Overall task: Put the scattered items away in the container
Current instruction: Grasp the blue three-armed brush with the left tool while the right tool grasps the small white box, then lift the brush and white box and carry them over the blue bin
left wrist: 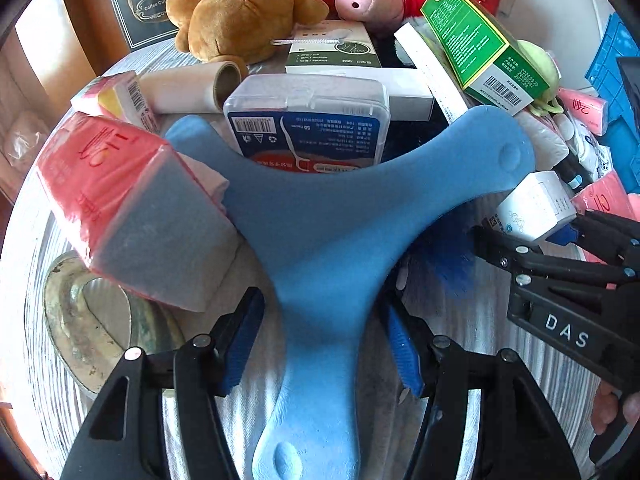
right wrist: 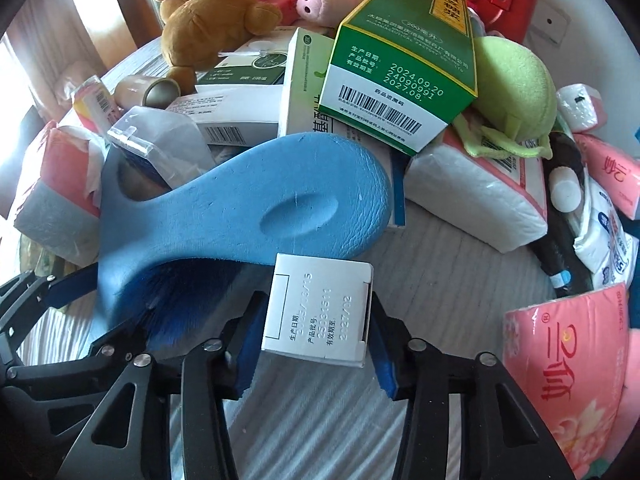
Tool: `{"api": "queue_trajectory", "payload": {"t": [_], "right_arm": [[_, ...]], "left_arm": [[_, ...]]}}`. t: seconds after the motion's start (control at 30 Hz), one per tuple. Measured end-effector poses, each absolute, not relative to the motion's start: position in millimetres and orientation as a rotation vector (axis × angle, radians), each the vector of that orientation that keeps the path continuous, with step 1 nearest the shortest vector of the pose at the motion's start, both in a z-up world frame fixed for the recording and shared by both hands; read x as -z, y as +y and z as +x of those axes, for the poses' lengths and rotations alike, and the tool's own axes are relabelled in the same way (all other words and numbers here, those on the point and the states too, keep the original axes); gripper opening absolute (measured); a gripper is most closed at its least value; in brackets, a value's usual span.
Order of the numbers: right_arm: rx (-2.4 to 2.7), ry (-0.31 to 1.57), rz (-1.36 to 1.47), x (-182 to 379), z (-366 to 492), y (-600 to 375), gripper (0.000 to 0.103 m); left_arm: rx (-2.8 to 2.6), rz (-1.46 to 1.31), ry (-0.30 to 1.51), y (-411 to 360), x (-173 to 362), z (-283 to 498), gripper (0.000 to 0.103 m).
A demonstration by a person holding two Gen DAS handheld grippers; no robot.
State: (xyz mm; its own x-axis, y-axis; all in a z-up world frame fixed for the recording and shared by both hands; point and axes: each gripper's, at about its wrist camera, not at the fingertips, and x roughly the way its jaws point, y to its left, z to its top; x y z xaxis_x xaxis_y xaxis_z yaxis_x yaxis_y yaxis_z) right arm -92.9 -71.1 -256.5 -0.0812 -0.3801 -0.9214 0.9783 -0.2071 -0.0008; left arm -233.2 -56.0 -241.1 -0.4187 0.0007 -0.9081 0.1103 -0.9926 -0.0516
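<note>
Left gripper point(left wrist: 320, 344): its blue pads flank the lower arm of the blue three-armed foam piece point(left wrist: 328, 248); the right pad lies against the foam, while contact on the left side cannot be confirmed.
Right gripper point(right wrist: 312, 336): jaws clamped on the small white box point(right wrist: 318, 310), one pad on each side wall.
Blue three-armed foam piece, position: lies on the striped white tabletop point(right wrist: 440, 272), at the near edge of the clutter.
Blue three-armed foam piece, axis: in the left wrist view one arm runs down between the gripper's fingers towards the camera; the other two spread upward left and upward right, forming a Y.
Small white box, orientation: printed end flap faces the right wrist camera; its long axis cannot be told.
Dental floss case point(left wrist: 306, 128): sits in the fork of the two upper arms.
Green carton point(right wrist: 404, 68): tilted atop the pile, barcode end towards the camera.
Background: brown plush bear point(left wrist: 240, 16), pink plush pig point(left wrist: 366, 0), pink tissue packs point(left wrist: 112, 200).
</note>
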Motion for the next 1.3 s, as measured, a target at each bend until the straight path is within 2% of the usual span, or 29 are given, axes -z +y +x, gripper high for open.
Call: {"api": "queue_trajectory", "payload": {"t": [0.03,0.07,0.23,0.5,1.3], "right_arm": [[1.537,0.838,1.019,256.2,-92.3,-71.2,0.030],[1.530,0.832,1.022,255.6,-92.3,-70.6,0.029],[1.528,0.827,1.019,249.8,-91.8,-61.3,0.029],[1.552,0.796,0.973,217.4,-95.1,-28.7,0.029],[1.791,0.674,0.640,29.5,-126.4,114.8,0.029]], "left_arm": [[2.592,1.651,0.175,-57.4,239.9,-232.2,0.041],[2.590,1.657,0.192,-58.7,239.4,-231.8,0.038],[2.588,1.640,0.172,-56.7,231.8,-220.6,0.037],[2.657,1.528,0.133,-41.4,187.9,-191.4,0.037],[2.892,1.069,-0.062,51.7,-1.5,-132.7,0.037]]}}
